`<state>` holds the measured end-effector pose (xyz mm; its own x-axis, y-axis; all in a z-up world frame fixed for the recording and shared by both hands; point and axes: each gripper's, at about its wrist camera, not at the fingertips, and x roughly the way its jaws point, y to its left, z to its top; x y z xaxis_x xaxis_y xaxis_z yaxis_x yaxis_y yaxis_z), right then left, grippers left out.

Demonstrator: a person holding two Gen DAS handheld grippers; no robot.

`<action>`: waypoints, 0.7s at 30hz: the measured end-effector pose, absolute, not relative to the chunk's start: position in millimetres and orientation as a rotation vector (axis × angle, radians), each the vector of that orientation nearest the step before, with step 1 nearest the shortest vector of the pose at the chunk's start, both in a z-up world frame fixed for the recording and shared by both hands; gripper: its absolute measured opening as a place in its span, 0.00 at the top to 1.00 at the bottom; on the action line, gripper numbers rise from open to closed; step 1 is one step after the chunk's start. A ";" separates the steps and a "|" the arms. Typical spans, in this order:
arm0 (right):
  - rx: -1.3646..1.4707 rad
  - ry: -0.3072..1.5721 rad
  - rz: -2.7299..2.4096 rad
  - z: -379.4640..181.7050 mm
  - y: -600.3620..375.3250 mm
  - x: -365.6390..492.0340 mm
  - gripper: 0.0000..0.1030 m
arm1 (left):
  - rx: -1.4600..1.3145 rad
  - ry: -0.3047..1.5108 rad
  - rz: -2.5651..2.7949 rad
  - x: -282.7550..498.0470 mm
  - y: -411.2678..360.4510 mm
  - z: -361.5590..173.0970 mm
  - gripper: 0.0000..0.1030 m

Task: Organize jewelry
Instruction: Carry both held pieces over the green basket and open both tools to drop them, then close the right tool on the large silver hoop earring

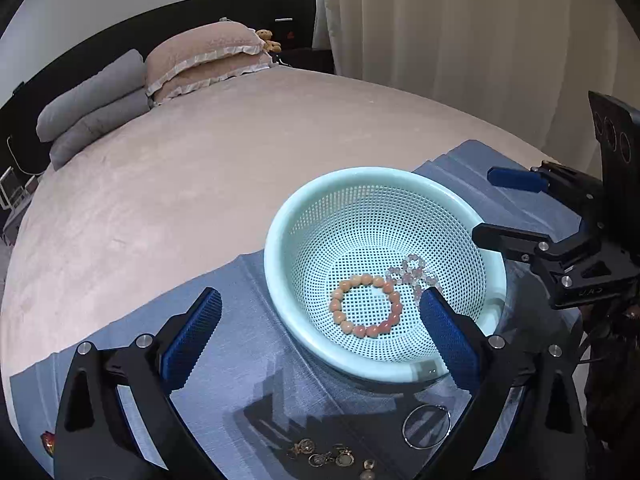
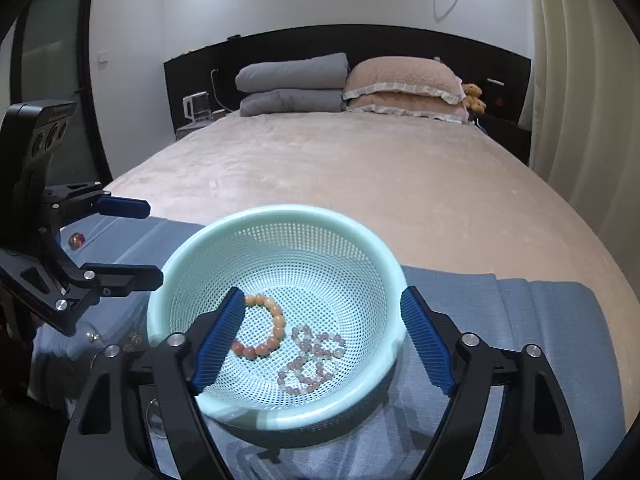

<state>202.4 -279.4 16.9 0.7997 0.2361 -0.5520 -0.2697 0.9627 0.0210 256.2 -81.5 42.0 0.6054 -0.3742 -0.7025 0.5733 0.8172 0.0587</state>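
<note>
A mint-green mesh basket (image 1: 494, 280) sits on a blue cloth (image 1: 240, 344) spread over the bed (image 1: 200, 184), and on its floor lie an orange bead bracelet (image 1: 366, 304) at about 9 o'clock and, just beside it at 3 o'clock, a pale pink bead strand (image 2: 312, 358) in a loose heap. The left hand-held gripper (image 1: 320, 332) has its jaws spread wide and empty, its right finger over the basket's bowl. The right hand-held gripper (image 2: 322, 340) is likewise wide open and empty, straddling the basket, while a thin ring bangle (image 1: 426, 426) and several small gold charms (image 1: 324, 456) lie on the cloth at 6 o'clock of the basket.
</note>
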 end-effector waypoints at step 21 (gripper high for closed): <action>-0.126 0.598 0.393 27.5 -257.5 124.2 0.15 | 0.354 0.779 -0.475 183.7 -26.0 40.6 0.06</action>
<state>124.2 -257.5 27.5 0.7552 0.3231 -0.5703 -0.3951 0.9187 -0.0026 183.7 -26.0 40.6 0.6157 -0.2758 -0.7381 0.5301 0.8381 0.1290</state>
